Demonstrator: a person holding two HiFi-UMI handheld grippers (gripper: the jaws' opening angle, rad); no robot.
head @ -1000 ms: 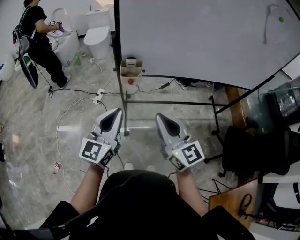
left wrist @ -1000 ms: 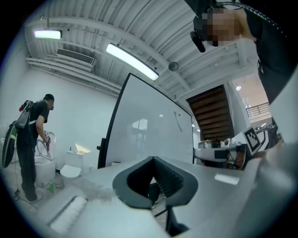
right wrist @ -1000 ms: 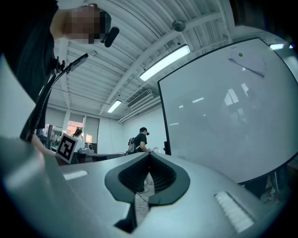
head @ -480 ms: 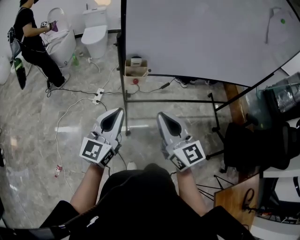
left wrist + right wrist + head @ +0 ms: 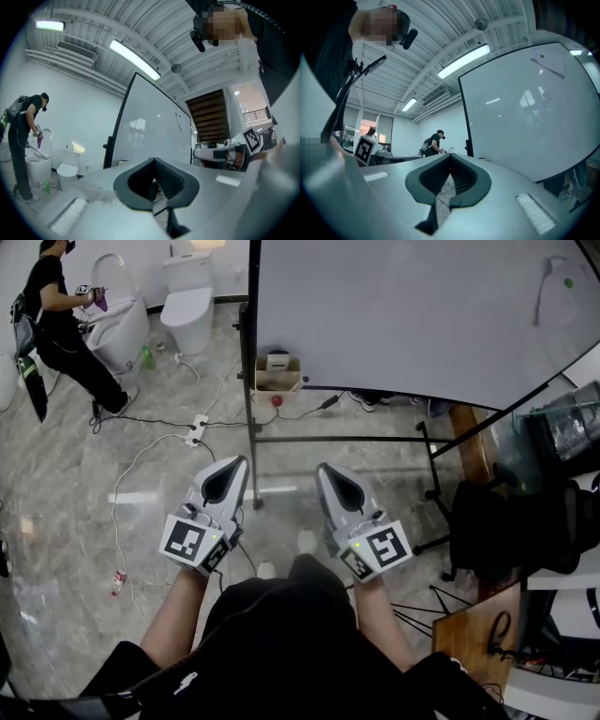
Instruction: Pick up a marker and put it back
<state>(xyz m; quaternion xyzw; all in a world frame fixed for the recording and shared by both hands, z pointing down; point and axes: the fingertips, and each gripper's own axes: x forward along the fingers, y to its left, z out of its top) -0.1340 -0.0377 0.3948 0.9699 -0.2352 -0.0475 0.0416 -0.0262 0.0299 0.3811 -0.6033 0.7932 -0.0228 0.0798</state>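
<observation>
I see no marker plainly in any view. A large whiteboard (image 5: 422,315) on a black stand leans ahead of me, with a thin drawn line (image 5: 541,292) and a small green dot (image 5: 568,282) near its upper right corner. My left gripper (image 5: 232,465) and right gripper (image 5: 328,470) are held side by side in front of my body, pointing level toward the board's stand. Both are shut with nothing between the jaws, as the left gripper (image 5: 153,160) and right gripper (image 5: 451,154) show in their own views. The board (image 5: 150,126) fills the middle of the left gripper view.
A small cardboard box (image 5: 278,373) sits at the stand's foot. Cables and a power strip (image 5: 197,430) cross the marble floor. A person (image 5: 56,324) bends over a toilet at the far left, beside another toilet (image 5: 187,306). A black chair (image 5: 511,531) and wooden panel (image 5: 473,638) crowd the right.
The whiteboard's left post and the box under it have drifted to the right in the head view. Both grippers keep their places in the picture and stay shut.
</observation>
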